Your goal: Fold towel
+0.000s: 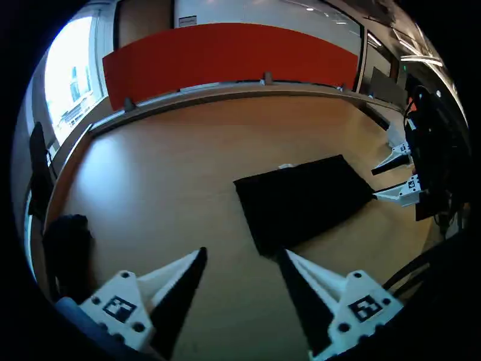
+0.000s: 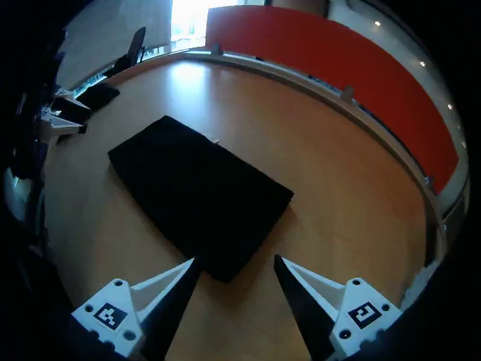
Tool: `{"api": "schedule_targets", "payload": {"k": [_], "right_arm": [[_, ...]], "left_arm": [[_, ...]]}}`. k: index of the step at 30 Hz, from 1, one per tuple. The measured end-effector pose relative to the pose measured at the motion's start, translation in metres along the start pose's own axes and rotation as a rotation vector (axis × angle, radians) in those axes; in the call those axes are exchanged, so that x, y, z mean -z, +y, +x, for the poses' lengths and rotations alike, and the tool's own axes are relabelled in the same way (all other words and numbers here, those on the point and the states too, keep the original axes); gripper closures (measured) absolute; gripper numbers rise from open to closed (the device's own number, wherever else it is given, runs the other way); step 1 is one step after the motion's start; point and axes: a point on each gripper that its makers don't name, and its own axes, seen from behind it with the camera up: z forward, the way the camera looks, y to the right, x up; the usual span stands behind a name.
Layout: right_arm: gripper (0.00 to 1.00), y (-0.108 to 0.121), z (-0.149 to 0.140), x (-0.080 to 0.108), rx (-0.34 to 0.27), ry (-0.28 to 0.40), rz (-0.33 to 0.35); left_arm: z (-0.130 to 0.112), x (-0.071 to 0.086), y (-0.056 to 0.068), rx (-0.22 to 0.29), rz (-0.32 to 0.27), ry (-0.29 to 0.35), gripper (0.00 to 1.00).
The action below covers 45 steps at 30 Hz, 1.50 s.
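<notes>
**ply_guy:** where's the black towel sitting, and which way does it run?

**benchrat:** flat on the wooden worktop, roughly mid-surface and well short of the red partition along the far edge. In the right gripper view its long axis runs diagonally, far-left down to near-right. Its nearest corner lands just ahead of the right gripper. In the left gripper view it slants the other way. The near corner sits close to the left gripper, and the far end points at the other gripper off to the right.

**ply_guy:** how's it look?

**benchrat:** neat rectangle, plain black, lying smooth (it's so dark that any surface detail is lost). The edges look a bit thick, but I can't tell how many layers there are. A small pale tag pokes out at the far long edge.

**ply_guy:** and the jaws?

**benchrat:** both pairs are spread wide with nothing gripped between them. Whether any tip brushes the cloth, I can't tell.
</notes>
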Motion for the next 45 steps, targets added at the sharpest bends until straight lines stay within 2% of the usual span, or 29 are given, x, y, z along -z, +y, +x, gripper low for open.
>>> {"api": "schedule_targets", "payload": {"k": [11, 15, 21, 28, 34, 41, 45], "right_arm": [[0.08, -0.008, -0.011, 0.000, 0.037, -0.020, 0.036], [0.11, -0.012, -0.012, 0.000, 0.053, -0.022, 0.056], [0.26, -0.017, -0.014, -0.001, 0.077, -0.030, 0.091], [0.50, -0.017, -0.020, -0.002, 0.084, -0.055, 0.112], [0.63, -0.015, -0.021, -0.004, 0.086, -0.060, 0.121], [0.89, -0.012, -0.020, -0.005, 0.087, -0.055, 0.123], [0.94, -0.008, -0.017, -0.004, 0.084, -0.044, 0.108]], "left_arm": [[-0.037, 0.037, -0.005, 0.068, 0.045, -0.023, 0.06], [-0.049, 0.047, -0.005, 0.087, 0.058, -0.032, 0.06], [-0.067, 0.058, -0.003, 0.115, 0.069, -0.046, 0.06], [-0.078, 0.065, -0.004, 0.127, 0.079, -0.058, 0.06], [-0.083, 0.068, -0.005, 0.130, 0.086, -0.062, 0.06], [-0.085, 0.069, -0.007, 0.128, 0.091, -0.065, 0.06], [-0.086, 0.068, -0.006, 0.128, 0.091, -0.067, 0.06]]}}
